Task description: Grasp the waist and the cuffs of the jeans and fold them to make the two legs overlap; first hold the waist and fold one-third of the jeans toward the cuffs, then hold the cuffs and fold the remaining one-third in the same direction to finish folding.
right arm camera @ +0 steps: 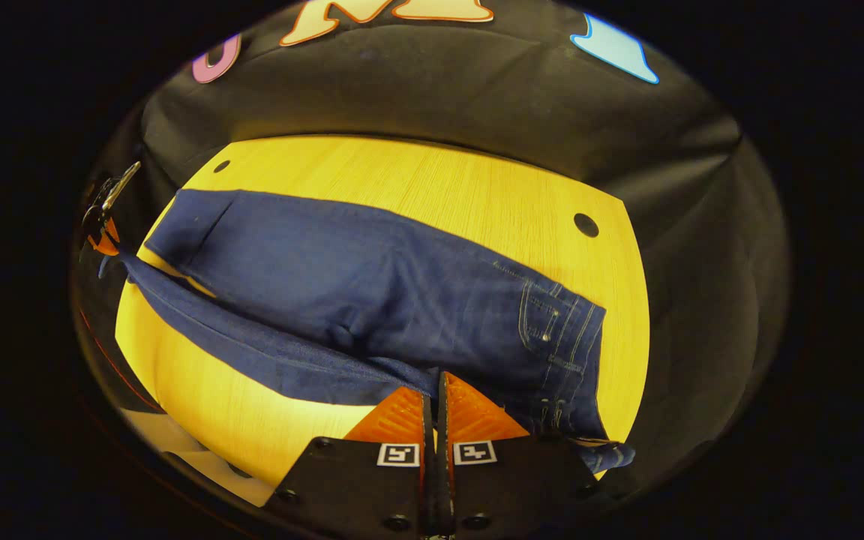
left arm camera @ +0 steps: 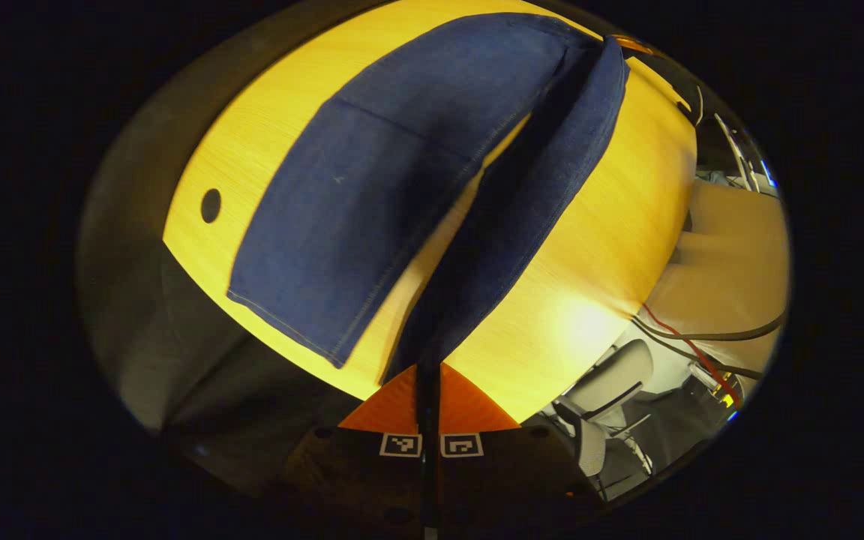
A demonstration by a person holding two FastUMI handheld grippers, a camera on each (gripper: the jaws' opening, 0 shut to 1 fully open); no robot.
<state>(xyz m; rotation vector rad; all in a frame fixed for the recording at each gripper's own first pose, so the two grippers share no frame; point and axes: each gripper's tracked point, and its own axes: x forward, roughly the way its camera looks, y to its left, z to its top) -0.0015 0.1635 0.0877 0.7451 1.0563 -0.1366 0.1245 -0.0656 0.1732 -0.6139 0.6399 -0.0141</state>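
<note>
The jeans (right arm camera: 372, 292) lie across a yellow wood-grain bench (right arm camera: 432, 187), one leg flat on the top, the other drawn up off it in a taut ridge; in the left gripper view the flat leg (left arm camera: 372, 202) runs to its cuff near the bench edge, while the raised leg (left arm camera: 522, 210) stretches straight down into the left hand-held gripper (left arm camera: 430, 390), whose orange fingers are closed tight on its cuff end; in the right gripper view the right hand-held gripper (right arm camera: 436, 405) is pinched nearly together at the waist side, denim between its fingers, the belt loops and pocket stitching just beside it; round holes (right arm camera: 586, 224) pierce the bench near its corners; black cloth (right arm camera: 439, 97) hangs behind the bench; a grey office chair (left arm camera: 612, 390) and loose cables (left arm camera: 702, 337) sit beyond the bench's far edge.
</note>
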